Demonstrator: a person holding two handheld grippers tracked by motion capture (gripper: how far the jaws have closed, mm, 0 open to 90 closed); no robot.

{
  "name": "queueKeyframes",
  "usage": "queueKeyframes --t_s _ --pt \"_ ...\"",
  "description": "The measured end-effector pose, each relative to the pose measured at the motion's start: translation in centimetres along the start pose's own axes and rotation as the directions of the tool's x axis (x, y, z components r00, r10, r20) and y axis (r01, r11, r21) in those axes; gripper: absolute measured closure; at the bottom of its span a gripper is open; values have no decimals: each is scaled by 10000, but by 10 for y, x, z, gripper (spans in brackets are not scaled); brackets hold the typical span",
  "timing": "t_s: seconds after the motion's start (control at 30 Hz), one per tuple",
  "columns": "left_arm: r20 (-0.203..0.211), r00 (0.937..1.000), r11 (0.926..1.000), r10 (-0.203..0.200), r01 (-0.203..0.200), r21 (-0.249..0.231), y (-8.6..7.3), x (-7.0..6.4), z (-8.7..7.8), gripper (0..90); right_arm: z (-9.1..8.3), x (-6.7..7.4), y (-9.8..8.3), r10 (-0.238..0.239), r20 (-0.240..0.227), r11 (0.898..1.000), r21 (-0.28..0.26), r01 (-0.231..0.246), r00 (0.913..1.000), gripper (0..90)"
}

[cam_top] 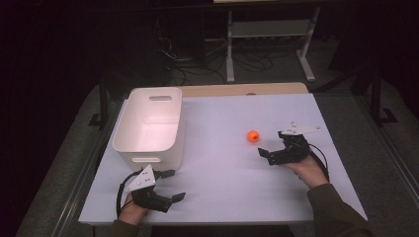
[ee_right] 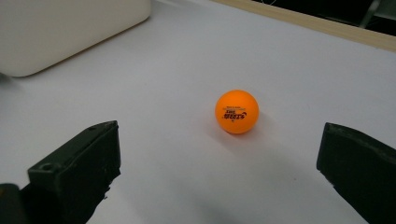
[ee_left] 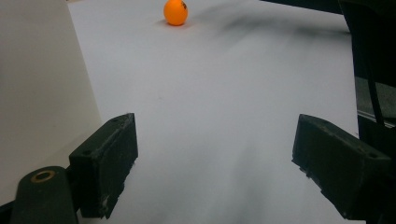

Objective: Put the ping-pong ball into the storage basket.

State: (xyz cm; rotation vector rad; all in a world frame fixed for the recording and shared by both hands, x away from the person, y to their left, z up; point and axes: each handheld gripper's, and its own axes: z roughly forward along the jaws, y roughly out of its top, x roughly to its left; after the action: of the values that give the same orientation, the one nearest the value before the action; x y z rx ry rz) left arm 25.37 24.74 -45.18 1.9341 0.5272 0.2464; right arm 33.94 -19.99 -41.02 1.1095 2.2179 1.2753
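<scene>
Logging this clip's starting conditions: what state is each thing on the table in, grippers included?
Orange ball: loose on the white table top, untouched, printed side facing the right gripper view.
White bin: upright, open-topped, nothing visible inside.
Left hand-held gripper: open, holding nothing, just in front of the bin.
Right hand-held gripper: open, holding nothing, pointed at the ball, jaws apart from it.

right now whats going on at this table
A person holds a gripper in each hand over a white table. The right gripper is open and aimed at an orange ball lying loose on the table just ahead of its jaws, not yet touching it. The left gripper, also open and empty, sits near the front edge beside a white bin. Nothing is held yet.
</scene>
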Motion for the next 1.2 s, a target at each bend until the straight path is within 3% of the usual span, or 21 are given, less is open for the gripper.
queueKeyframes --t_s 1.2 --pt "-13 10000 10000 31 -31 -11 0 0 0 140 14 -4 13 67 178 9999 -137 -64 9998 0"
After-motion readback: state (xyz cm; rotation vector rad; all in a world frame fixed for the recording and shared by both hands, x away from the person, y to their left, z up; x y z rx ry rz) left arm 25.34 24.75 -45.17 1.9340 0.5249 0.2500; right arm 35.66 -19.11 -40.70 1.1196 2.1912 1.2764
